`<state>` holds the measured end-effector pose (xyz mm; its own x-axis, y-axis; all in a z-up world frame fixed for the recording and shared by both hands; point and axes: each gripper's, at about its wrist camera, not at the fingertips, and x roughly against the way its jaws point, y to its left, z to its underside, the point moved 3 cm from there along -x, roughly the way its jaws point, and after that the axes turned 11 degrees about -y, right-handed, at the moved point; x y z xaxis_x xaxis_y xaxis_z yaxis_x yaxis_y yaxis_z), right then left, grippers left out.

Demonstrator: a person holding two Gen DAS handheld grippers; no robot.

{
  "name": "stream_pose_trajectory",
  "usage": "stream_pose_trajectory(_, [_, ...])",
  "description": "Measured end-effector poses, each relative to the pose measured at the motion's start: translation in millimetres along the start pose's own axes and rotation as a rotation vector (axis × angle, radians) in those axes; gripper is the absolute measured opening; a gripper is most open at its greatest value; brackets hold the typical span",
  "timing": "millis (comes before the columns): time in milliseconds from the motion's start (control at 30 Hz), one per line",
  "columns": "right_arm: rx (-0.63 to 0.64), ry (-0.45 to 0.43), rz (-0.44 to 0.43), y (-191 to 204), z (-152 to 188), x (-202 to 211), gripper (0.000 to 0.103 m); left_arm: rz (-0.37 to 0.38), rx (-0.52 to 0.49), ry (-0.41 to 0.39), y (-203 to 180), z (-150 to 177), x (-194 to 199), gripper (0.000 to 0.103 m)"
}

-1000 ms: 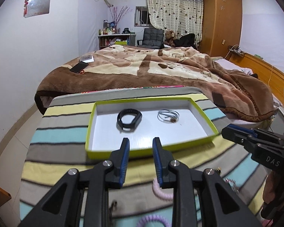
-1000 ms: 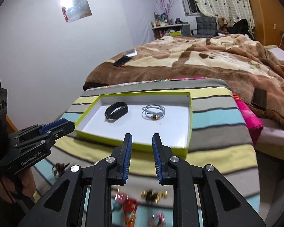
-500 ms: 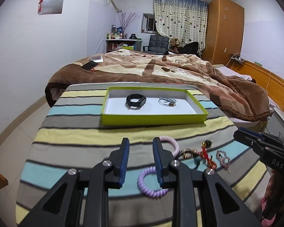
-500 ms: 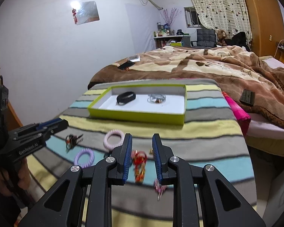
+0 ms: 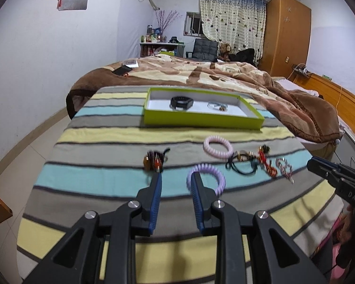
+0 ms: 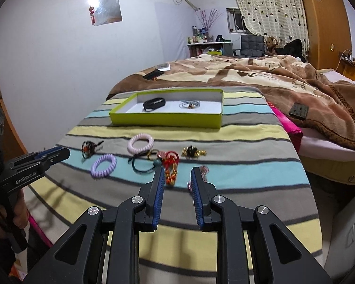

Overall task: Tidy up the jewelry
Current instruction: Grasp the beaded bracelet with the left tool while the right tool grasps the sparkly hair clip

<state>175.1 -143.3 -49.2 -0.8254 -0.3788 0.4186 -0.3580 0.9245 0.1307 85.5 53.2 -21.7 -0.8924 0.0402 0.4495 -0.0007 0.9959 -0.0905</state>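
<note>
A lime-green tray [image 5: 202,120] [image 6: 165,119] lies at the far end of the striped cloth, holding a black band [image 5: 181,102] [image 6: 154,103] and a silver coil [image 5: 216,105] [image 6: 189,104]. Loose on the cloth lie a pink spiral ring [image 5: 218,147] [image 6: 140,143], a purple spiral ring [image 5: 207,180] [image 6: 104,166], a dark beaded piece [image 5: 154,161] [image 6: 88,148], a black cord tie [image 5: 242,163] [image 6: 143,163], a red knotted charm [image 5: 266,161] [image 6: 171,168] and a gold piece [image 6: 193,152]. My left gripper [image 5: 176,177] hovers open just short of the purple ring. My right gripper [image 6: 177,172] hovers open beside the red charm.
A bed with a brown blanket [image 5: 224,80] lies beyond the striped surface, with a phone [image 5: 122,71] on it. A pink cloth [image 6: 287,125] hangs at the right edge. A white wall stands to the left; a wardrobe [image 5: 286,35] is at the back right.
Both grippers have pulled back from the tray toward the near edge and sunk a little. The loose jewelry has come into view ahead of the fingers. Jaw widths look unchanged.
</note>
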Motion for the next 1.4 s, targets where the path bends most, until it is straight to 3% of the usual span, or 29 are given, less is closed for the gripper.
stream_pose_trajectory(333, [-0.001,0.055,0.024,-5,13,-8,0.024,-0.006,-0.007,0.02,0,8,-4,0.027])
stream_pose_trajectory(567, [-0.027,0.089,0.046,-15,14,-19,0.023,-0.025,0.009,0.034,8,5,-16,0.033])
stream_pose_trajectory(933, [-0.081,0.166,0.068,-24,14,-48,0.023,-0.082,0.007,0.107,19,-3,-50,0.037])
stream_pose_trajectory(1300, [-0.096,0.225,0.101,-26,12,-64,0.023,-0.1,0.042,0.201,25,-2,-76,0.037])
stream_pose_trajectory(1400, [-0.089,0.224,0.103,-26,12,-65,0.016,-0.105,0.048,0.207,26,-1,-78,0.031])
